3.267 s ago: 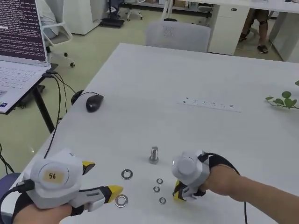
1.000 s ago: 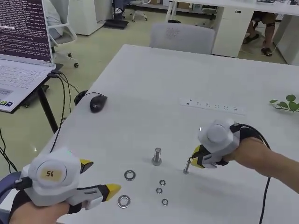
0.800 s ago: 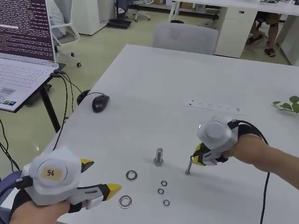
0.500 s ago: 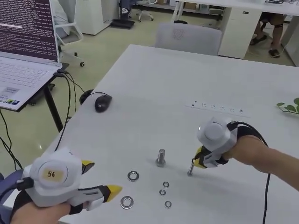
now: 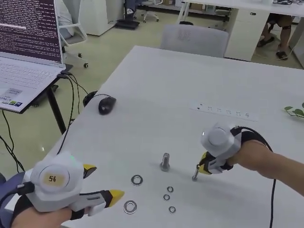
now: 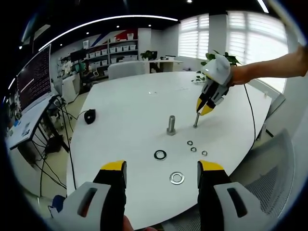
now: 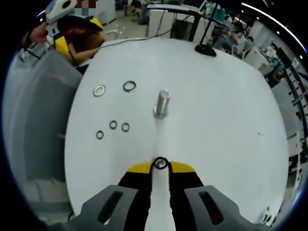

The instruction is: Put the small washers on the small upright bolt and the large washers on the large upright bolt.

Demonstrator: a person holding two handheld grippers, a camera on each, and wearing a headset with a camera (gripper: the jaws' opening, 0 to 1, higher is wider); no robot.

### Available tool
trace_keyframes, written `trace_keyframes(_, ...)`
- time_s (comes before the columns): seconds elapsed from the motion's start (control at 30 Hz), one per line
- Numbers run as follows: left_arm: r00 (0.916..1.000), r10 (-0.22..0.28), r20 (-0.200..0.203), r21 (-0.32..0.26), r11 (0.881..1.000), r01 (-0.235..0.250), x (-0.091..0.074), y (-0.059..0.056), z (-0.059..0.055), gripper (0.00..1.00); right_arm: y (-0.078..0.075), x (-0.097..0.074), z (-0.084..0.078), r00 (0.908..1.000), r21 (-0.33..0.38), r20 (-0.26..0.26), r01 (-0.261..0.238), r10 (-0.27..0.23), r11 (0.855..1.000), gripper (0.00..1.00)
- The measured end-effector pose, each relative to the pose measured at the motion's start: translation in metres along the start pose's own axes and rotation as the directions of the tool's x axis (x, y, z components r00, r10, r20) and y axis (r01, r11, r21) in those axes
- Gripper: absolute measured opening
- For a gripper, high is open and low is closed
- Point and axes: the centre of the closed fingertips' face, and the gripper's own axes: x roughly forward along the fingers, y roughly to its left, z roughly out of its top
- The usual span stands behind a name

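- A white bench sits in an open office, with a laptop off its left edge, a mouse and a power strip on top, and a grey chair at its far side
- The right gripper has its jaws clenched on the small bolt near the bolt's upper end; the bolt hangs below the yellow tips, leaning a little, with its lower end at the bench surface
- In the right gripper view the bolt's end appears as a dark ring pinched between the two tips
- The large bolt stands upright on the bench straight ahead of those jaws, apart from them
- Three small washers lie flat in a loose cluster ahead and to the left of the right jaws; the two large washers lie beyond them, well apart from the tips
- The left gripper has its jaws spread wide with nothing between them
- In the left gripper view, one large washer lies just ahead of the gap and the other a little farther on; the large bolt stands beyond both, with the small washers off to the right of that line
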Motion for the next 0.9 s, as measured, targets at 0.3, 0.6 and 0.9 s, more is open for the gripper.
trace_keyframes(0.3,1.0000,0.003,0.000,0.000,1.000,-0.003,0.000,0.003,0.001,0.59,0.001,0.011,-0.004,0.9995,-0.016,-0.027,-0.015,0.015,1.000,0.13)
trace_keyframes(0.6,0.9999,0.015,-0.008,-0.007,1.000,-0.015,-0.004,0.008,-0.005,0.59,0.003,0.032,-0.020,0.9965,-0.002,-0.075,-0.036,0.036,0.999,0.09)
trace_keyframes(0.9,0.9997,0.023,-0.012,-0.016,1.000,-0.023,-0.007,0.010,-0.009,0.59,0.006,0.048,-0.027,0.9962,0.075,-0.073,-0.041,0.046,0.996,0.07)
